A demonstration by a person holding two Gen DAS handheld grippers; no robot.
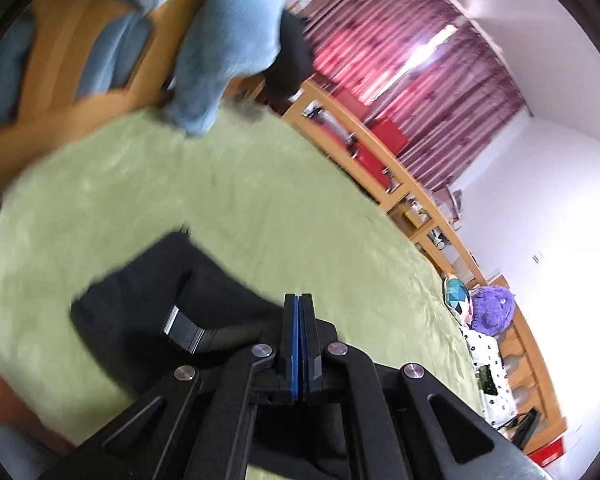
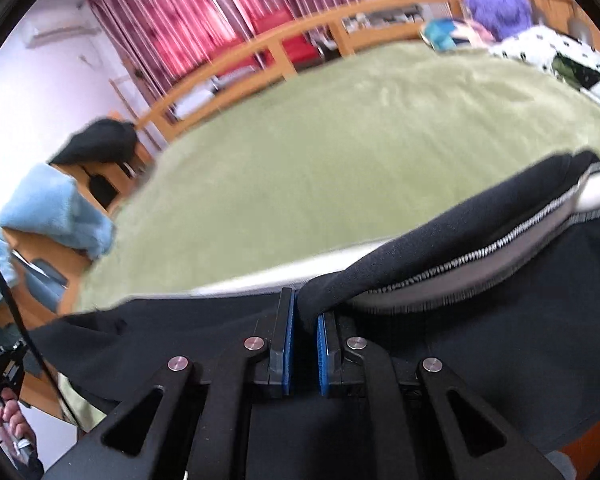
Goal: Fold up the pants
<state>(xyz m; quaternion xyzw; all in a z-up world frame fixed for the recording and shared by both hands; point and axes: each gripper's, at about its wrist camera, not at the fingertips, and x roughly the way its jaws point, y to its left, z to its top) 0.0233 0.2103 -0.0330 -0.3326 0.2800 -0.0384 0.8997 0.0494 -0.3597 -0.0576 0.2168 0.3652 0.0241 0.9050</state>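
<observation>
Black pants lie bunched on a green blanket in the left wrist view. My left gripper is shut and empty, held above the blanket to the right of the pants. The right gripper shows there, its finger resting on the pants. In the right wrist view my right gripper is shut on the pants at a thick edge next to the open waistband with its zipper. The black cloth spreads left and right under the fingers.
A wooden bed rail runs along the blanket's far edge, with red curtains behind. A light blue towel hangs over the wooden footboard. A purple plush toy and a spotted pillow lie at the bed's head.
</observation>
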